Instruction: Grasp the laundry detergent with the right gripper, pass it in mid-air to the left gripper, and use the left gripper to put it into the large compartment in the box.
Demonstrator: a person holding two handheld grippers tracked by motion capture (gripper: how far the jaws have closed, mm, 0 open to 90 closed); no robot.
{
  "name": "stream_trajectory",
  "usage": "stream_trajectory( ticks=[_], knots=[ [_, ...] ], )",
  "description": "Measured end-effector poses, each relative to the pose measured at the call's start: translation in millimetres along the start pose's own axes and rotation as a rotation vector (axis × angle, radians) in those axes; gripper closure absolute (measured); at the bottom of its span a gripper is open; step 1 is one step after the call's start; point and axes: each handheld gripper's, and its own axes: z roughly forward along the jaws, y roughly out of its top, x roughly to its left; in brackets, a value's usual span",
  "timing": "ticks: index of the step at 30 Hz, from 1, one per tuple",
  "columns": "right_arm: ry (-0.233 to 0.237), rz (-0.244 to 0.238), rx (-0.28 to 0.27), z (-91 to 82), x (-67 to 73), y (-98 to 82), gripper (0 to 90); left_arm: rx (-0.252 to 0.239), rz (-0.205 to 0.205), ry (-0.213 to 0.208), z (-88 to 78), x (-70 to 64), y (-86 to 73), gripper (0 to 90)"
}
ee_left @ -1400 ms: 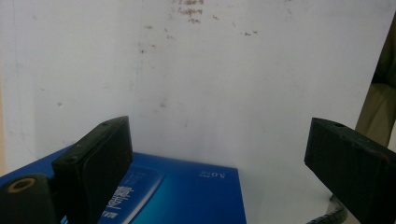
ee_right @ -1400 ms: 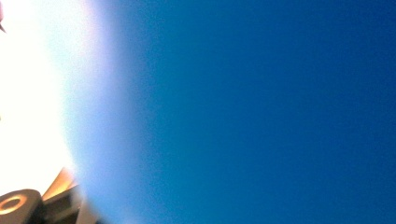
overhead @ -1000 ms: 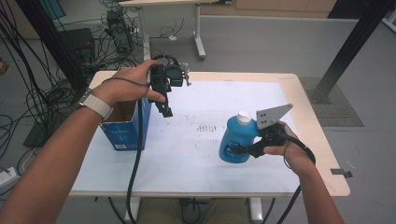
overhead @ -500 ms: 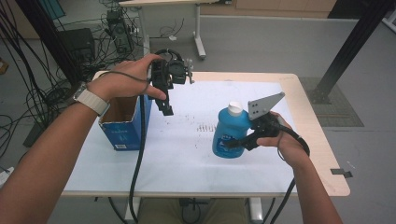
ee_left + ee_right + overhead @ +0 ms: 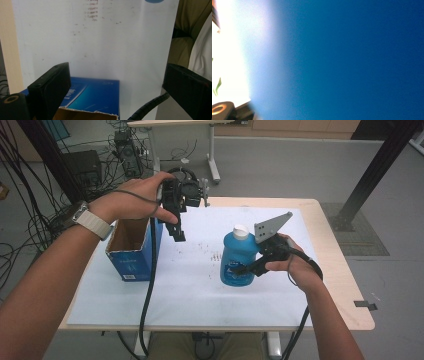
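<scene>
- One blue cardboard box at the table's 9 o'clock, on the white sheet; top flaps open, mouth facing up, brown inside, nothing visible in it from the high view.
- Box long axis runs roughly 12 to 6 o'clock on the table; in the left gripper view its blue side and torn brown rim sit at the bottom of the frame.
- Left gripper in the left hand, held above the table just at the box's 2 o'clock corner, jaws hanging down toward the sheet.
- Left gripper jaws stand wide apart, nothing between them, just sheet and box below.
- A patch of small brown marks on the sheet, between box and bottle.
- One blue bottle with white cap, right of table centre, about 3 o'clock from the box and well apart from it.
- Bottle upright, long axis vertical, cap up; can't tell whether its base touches the sheet.
- Right gripper in the right hand comes in from the bottle's 3 o'clock, jaws clamped on the bottle's lower body; grey plate sticks up beside the cap.
- Right gripper view is blurred blue bottle wall up close.
- Count: one box, one bottle, two grippers, one table.
</scene>
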Motion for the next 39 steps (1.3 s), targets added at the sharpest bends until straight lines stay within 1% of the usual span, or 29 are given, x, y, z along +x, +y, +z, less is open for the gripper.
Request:
stream_trajectory(
  ticks=[9, 18, 23, 27, 37, 39],
  knots=[
    [0.011, -0.007, 0.024, 14.1, -7.8, 10.2, 43.3, 0.009, 0.015, -0.009, -10.5, -1.9, -0.3, 8.0],
    [0.017, -0.018, 0.052, 27.1, -12.9, 20.2, 43.4, 0.011, 0.038, -0.017, -15.9, -5.7, 3.2, 8.0],
    [0.021, -0.036, 0.048, 32.8, -14.6, 26.1, 43.4, 0.011, 0.055, -0.026, -18.1, -8.3, 6.0, 7.5],
    [0.019, -0.042, 0.059, 38.0, -14.8, 30.8, 43.4, 0.012, 0.066, -0.03, -18.7, -11.4, 8.8, 7.5],
    [0.025, -0.049, 0.074, 52.3, -16.4, 37.2, 43.5, 0.016, 0.069, -0.042, -19.9, -16.2, 14.1, 7.1],
    [0.026, -0.052, 0.078, 54.9, -16.3, 38.5, 43.5, 0.009, 0.068, -0.044, -20.1, -16.8, 15.1, 7.0]
  ],
)
